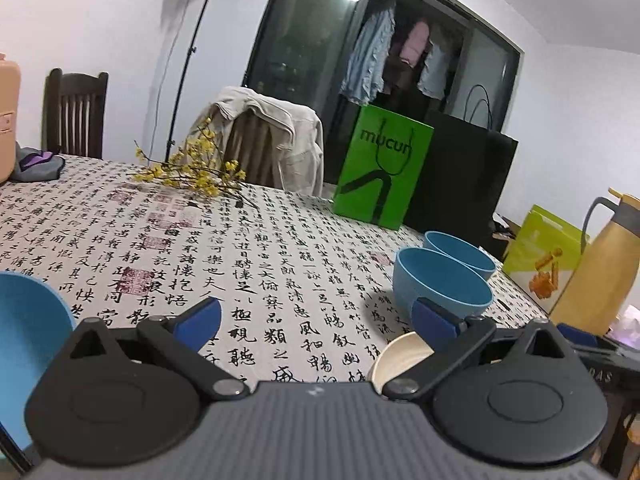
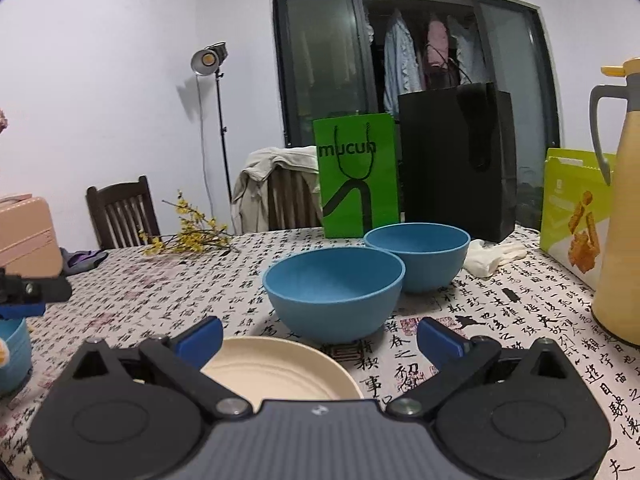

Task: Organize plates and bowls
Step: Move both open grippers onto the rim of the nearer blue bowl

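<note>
Two blue bowls stand side by side on the calligraphy tablecloth: a near bowl point(image 2: 334, 294) and a far bowl point(image 2: 418, 256). A cream plate point(image 2: 280, 372) lies flat just under my right gripper point(image 2: 320, 338), which hangs open above it with nothing between its fingers. In the left wrist view the same near bowl point(image 1: 440, 284), far bowl point(image 1: 460, 252) and cream plate point(image 1: 400, 356) sit to the right. My left gripper point(image 1: 316, 320) is open over bare cloth. A third blue bowl point(image 1: 28, 332) sits at the left edge, also seen as the blue bowl point(image 2: 14, 356) beneath the left gripper's tip.
A green bag point(image 2: 358, 176) and a black bag point(image 2: 456, 164) stand at the table's far side. A yellow thermos point(image 2: 620, 208), a snack box point(image 2: 576, 208), white gloves point(image 2: 492, 256), yellow flowers point(image 1: 196, 172), a pink case point(image 2: 24, 236) and chairs surround the table.
</note>
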The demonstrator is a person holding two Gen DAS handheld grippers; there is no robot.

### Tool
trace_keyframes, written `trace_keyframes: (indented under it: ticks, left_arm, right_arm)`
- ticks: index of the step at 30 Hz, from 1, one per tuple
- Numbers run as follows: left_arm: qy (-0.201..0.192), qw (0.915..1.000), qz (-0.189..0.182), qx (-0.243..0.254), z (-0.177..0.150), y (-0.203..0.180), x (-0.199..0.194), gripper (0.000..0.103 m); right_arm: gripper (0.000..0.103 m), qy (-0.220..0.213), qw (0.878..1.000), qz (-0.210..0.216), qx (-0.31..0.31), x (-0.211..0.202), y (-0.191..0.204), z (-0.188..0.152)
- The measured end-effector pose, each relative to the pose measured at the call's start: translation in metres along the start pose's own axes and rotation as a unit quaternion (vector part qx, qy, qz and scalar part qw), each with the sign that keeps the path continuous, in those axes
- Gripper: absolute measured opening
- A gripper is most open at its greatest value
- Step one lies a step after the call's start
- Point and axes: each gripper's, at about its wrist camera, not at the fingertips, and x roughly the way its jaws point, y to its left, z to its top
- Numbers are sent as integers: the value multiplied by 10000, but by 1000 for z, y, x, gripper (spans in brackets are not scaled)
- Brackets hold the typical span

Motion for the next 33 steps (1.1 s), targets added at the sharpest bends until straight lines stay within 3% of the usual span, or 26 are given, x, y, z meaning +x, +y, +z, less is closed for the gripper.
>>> trace_keyframes:
  ticks: [6,16,33]
  left_arm:
    - [9,10000,-25,44,3,0,-3,103]
    - [-36,9998,171,-88,10,-3,-13,103]
    - [312,9994,32,-136,33,-32,19,103]
  right_arm:
    - [103,-115,9999,-86,-94,0,3,7]
    - [103,-230,9993,127,-274,-1,4,20]
    - [103,-127,9993,-51,-350,6,-11,33]
